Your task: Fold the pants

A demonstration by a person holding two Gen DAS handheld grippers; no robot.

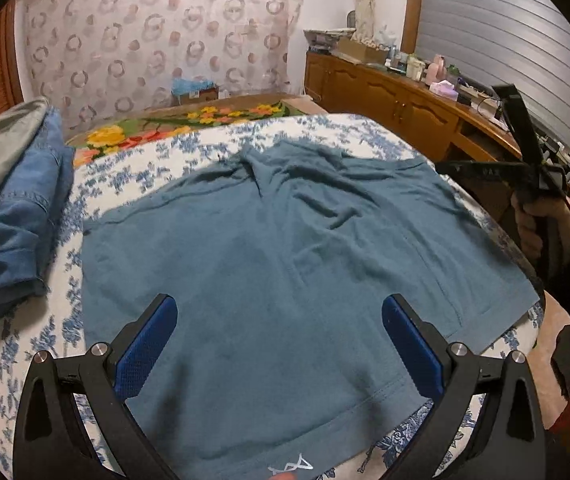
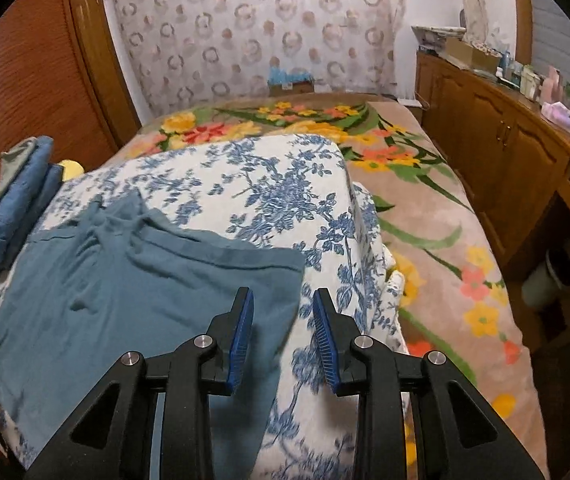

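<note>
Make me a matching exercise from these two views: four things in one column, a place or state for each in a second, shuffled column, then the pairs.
Things
1. teal pants
2. folded jeans
3. left gripper
4. right gripper

Places or states
A. stacked at the left edge of the bed
B. open wide above the near part of the pants
C. spread flat on the blue floral cover
D. open at the pants' right edge

Pairs: 1-C, 2-A, 3-B, 4-D
</note>
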